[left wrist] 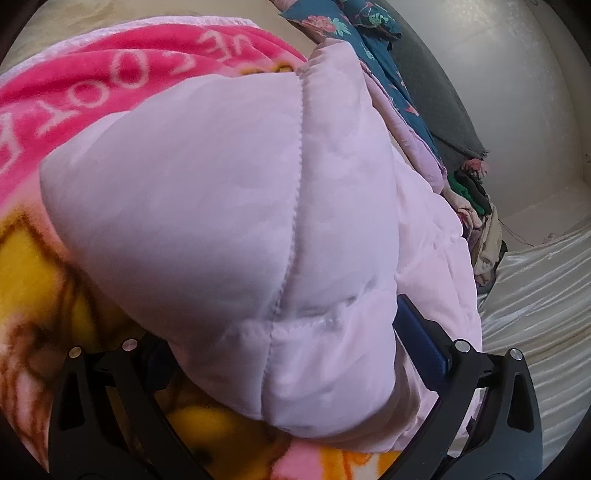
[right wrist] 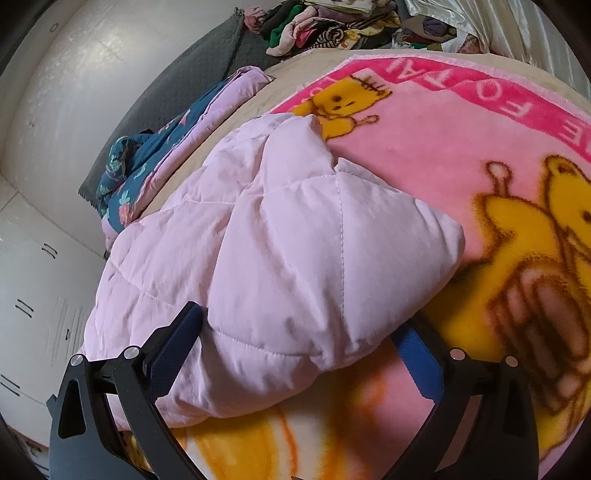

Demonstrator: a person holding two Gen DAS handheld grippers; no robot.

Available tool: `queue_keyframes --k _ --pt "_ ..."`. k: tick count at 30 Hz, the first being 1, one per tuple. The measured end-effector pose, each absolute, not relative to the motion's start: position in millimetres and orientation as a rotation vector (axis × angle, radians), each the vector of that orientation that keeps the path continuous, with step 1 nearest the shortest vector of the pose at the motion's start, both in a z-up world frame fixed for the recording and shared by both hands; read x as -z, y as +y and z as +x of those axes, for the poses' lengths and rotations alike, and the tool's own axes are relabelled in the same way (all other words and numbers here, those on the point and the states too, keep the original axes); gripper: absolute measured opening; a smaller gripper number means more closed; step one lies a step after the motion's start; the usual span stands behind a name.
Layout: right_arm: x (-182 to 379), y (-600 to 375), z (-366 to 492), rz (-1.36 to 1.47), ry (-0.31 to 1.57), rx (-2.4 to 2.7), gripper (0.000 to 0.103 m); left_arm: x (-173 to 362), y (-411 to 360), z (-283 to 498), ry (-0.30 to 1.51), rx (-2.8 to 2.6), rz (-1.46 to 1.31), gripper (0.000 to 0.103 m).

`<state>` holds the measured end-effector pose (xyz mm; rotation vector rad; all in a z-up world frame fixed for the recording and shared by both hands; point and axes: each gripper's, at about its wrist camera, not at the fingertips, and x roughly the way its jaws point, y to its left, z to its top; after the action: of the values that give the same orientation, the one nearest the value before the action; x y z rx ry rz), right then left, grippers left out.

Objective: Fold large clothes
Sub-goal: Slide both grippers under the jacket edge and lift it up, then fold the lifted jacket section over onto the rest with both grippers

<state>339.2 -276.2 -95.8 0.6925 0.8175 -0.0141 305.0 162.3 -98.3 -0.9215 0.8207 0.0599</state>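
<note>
Left gripper (left wrist: 291, 354) angled down, fingers spread around the pink quilted jacket (left wrist: 229, 206); right gripper (right wrist: 295, 343) likewise straddles it, spread wide, over the cartoon blanket (right wrist: 461, 158)

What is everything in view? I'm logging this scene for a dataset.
jacket: one, pale pink quilted, lying on the blanket, between both grippers' fingers
blanket: one, pink with yellow bears, spread under the jacket
floral cloth: one, teal and lilac, beside the blanket
grey mat: one, along the wall
clothes pile: one, mixed colours, far end
left gripper: black, blue pads, around jacket
right gripper: same, around jacket
</note>
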Motion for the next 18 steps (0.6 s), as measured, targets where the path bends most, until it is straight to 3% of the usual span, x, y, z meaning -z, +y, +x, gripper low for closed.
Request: queue_keyframes --k 18 --pt "112 -278 362 0.768 0.833 -0.027 0.099 94 162 320 0.820 -0.043 -0.902 0.095"
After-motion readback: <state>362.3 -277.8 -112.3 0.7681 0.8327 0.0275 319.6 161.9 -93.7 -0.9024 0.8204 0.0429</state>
